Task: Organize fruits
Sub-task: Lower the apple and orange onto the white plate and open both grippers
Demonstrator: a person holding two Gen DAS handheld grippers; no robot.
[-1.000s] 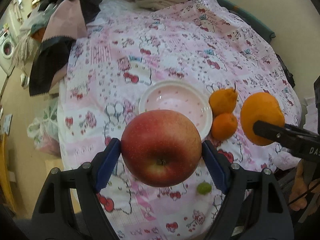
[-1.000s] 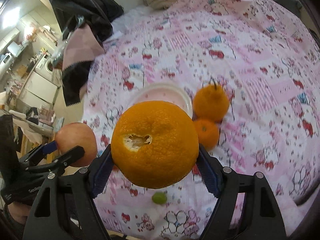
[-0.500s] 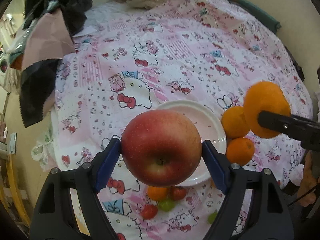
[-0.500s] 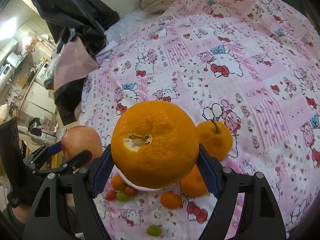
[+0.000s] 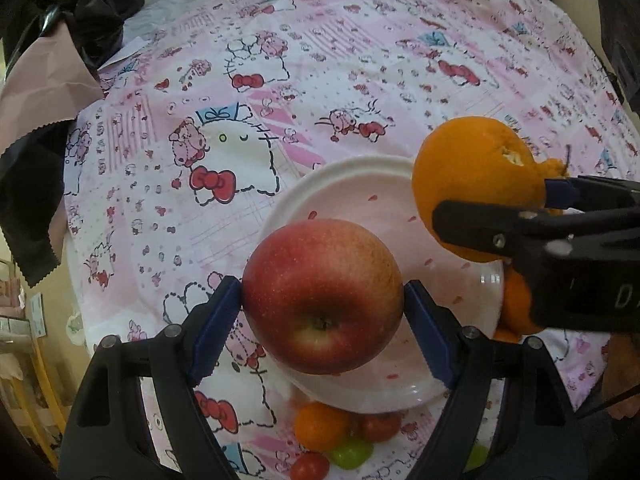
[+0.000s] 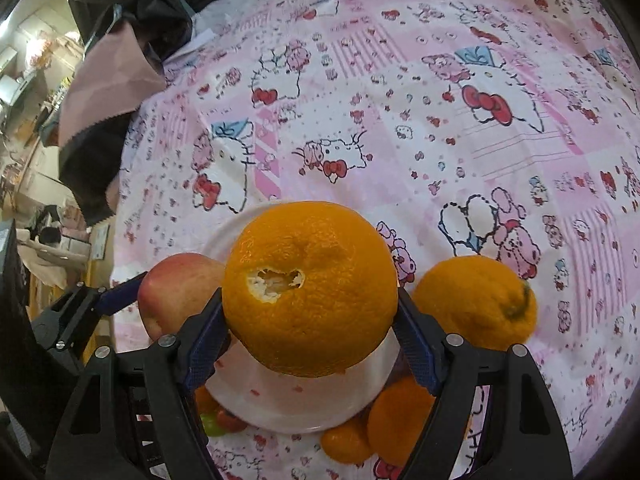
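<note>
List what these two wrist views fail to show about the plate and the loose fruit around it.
- Plate: in both views, the held apple and big orange cover much of it.
- Small fruits by its near rim: left view, cut off by the left hand-held gripper.
- Tangerines: right view, partly behind the right hand-held gripper.

pink cartoon bedsheet (image 5: pixel 320 80) | black cloth (image 5: pixel 28 168) (far-left edge)

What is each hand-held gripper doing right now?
Left hand-held gripper: closed on the apple.
Right hand-held gripper: closed on the big orange.
</note>
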